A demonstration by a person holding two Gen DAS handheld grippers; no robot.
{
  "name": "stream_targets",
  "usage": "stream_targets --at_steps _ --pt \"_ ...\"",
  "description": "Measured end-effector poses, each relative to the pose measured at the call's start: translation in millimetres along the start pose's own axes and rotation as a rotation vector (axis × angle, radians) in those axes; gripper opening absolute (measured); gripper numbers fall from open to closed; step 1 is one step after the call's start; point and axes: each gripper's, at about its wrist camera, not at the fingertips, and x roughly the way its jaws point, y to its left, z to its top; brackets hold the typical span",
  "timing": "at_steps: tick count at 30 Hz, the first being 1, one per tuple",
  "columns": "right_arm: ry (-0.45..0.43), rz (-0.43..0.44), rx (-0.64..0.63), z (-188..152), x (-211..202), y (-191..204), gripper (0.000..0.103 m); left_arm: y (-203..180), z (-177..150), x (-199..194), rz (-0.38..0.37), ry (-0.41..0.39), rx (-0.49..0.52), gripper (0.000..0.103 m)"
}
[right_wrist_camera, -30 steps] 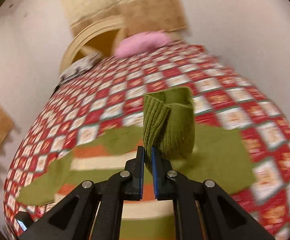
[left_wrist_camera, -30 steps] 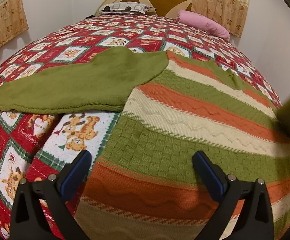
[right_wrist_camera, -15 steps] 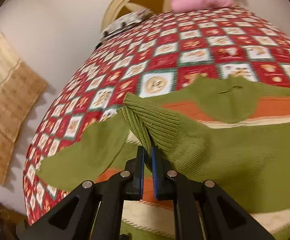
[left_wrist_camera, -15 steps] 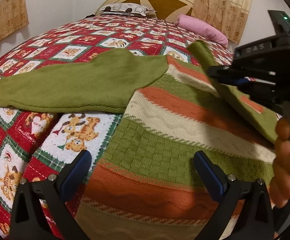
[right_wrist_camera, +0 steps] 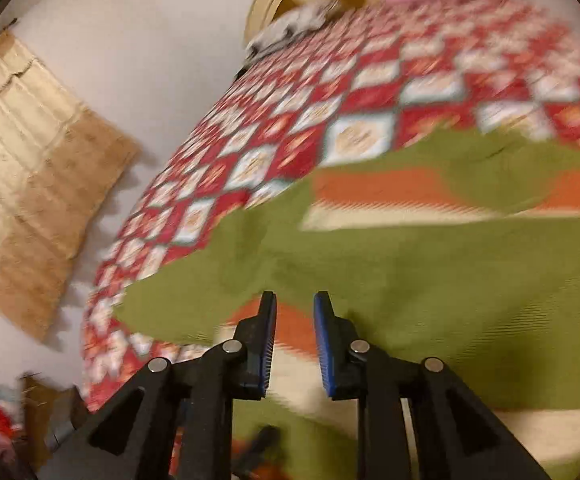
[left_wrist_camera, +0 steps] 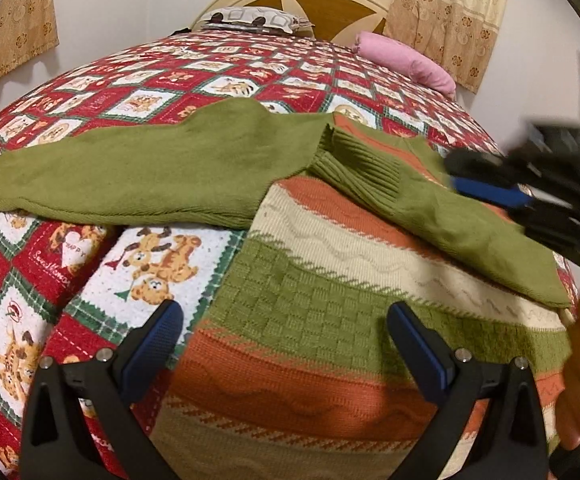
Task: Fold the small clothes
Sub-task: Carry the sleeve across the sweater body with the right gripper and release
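Both jaws gape empty: left gripper (left_wrist_camera: 282, 344) hovers nearer the striped knitted sweater's outstretched green sleeve (left_wrist_camera: 130, 176); right gripper (right_wrist_camera: 294, 344), blurred, apparently above the folded sleeve (left_wrist_camera: 430, 200).

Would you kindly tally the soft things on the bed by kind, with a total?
Sweaters: 1, the striped sweater with green sleeves.
Pillows: 2, a pink pillow and a patterned pillow.
Quilts: 1, the red patchwork quilt.
Total: 4

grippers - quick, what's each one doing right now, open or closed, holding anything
Left gripper: open wide, holding nothing, above the striped sweater.
Right gripper: open, narrow gap between the fingers, nothing in it; the green sleeve lies folded across the sweater.
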Motion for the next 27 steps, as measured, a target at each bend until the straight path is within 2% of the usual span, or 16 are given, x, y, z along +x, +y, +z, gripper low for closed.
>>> stream_targets --at_steps 2,5,7,9,12,14,17,18,21,24,27 --pt "-0.034 -0.095 -0.008 -6.0 -19.7 -13.2 0.02 0.1 0.1 0.0 0.0 0.0 0.0 0.103" --pt "-0.042 -0.334 -0.045 -19.6 -39.8 -42.1 0.02 -0.2 -0.1 0.0 0.002 0.001 0.002 0.103" --pt "-0.049 -0.449 -0.057 -30.6 -52.8 -67.4 0.02 -0.4 -0.2 0.1 0.004 0.001 0.003 0.103" --pt "-0.041 -0.525 -0.034 -39.4 -63.7 -95.0 0.02 -0.7 -0.5 0.1 0.005 0.001 0.003 0.103" --pt "-0.065 -0.503 0.046 -49.5 -92.5 -141.6 0.019 -0.9 -0.6 0.1 0.004 0.002 0.003 0.103" --pt "-0.074 -0.593 0.055 -54.0 -111.7 -159.7 0.015 -1.1 -0.4 0.1 0.008 0.003 0.005 0.103" --pt "-0.08 -0.563 0.096 -57.1 -129.1 -183.2 0.005 -3.6 -0.8 0.0 0.024 0.008 0.015 0.103" --pt "-0.078 -0.553 0.105 -57.0 -131.7 -184.6 0.005 -4.9 -1.1 -0.5 0.029 0.009 0.021 0.103" --pt "-0.121 -0.549 0.081 -56.2 -139.1 -161.3 0.01 -7.7 2.3 -4.7 0.036 0.013 0.032 0.103" --pt "-0.174 -0.481 0.01 -54.0 -135.0 -127.3 0.01 -11.0 14.4 -10.9 0.007 -0.004 0.008 0.103" --pt "-0.156 -0.415 0.003 -51.4 -116.0 -111.7 0.01 -26.6 41.0 -12.2 -0.009 -0.038 0.013 0.103"
